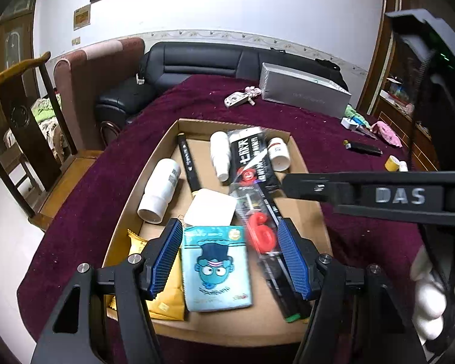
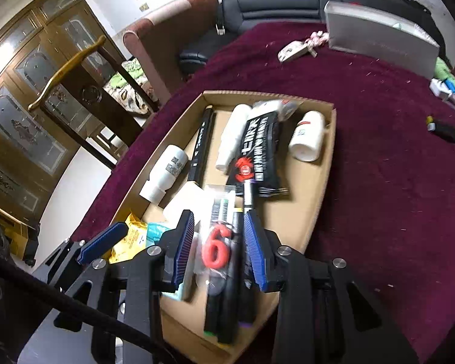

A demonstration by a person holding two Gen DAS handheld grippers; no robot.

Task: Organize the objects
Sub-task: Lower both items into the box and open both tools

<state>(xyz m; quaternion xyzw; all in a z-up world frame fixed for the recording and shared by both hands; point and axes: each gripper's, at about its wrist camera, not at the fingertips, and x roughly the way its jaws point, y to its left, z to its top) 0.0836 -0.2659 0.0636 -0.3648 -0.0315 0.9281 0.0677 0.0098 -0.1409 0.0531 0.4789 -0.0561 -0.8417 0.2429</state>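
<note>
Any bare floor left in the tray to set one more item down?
Bare cardboard shows in the cardboard tray along its right wall, beside the black packet and below the white bottle. The left and near parts are crowded with the blue pouch and markers.

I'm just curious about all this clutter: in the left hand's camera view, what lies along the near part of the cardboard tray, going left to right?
Yellow snack packet → blue cartoon-face pouch → red number-6 candle in clear wrap → black markers.
</note>
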